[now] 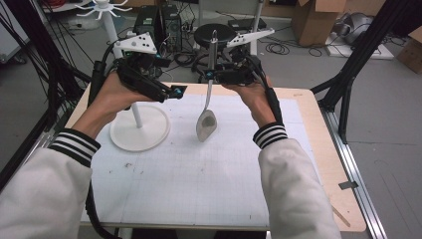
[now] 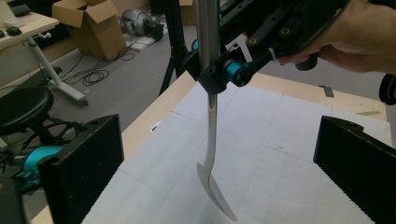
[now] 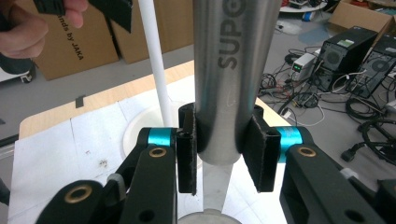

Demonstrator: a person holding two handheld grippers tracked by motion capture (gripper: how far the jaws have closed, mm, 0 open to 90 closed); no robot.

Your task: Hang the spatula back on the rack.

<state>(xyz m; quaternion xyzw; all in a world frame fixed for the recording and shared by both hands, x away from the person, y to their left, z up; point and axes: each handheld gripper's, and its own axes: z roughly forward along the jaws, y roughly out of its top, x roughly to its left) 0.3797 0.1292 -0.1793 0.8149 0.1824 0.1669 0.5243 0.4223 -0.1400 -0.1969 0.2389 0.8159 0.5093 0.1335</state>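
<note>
A long steel serving spoon hangs upright over the white mat, bowl down and just above the surface. My right gripper is shut on its handle, a pad pressing each side. My left gripper is held to the left of the spoon, level with the handle. It is open, its jaws wide apart with nothing between them, and it points toward the spoon. A white stand with a round base and thin pole sits under my left hand.
The gridded white mat covers most of the wooden table. On the floor beyond the far edge are a black stool, computer cases, cables and cardboard boxes. Black frame posts stand at the right.
</note>
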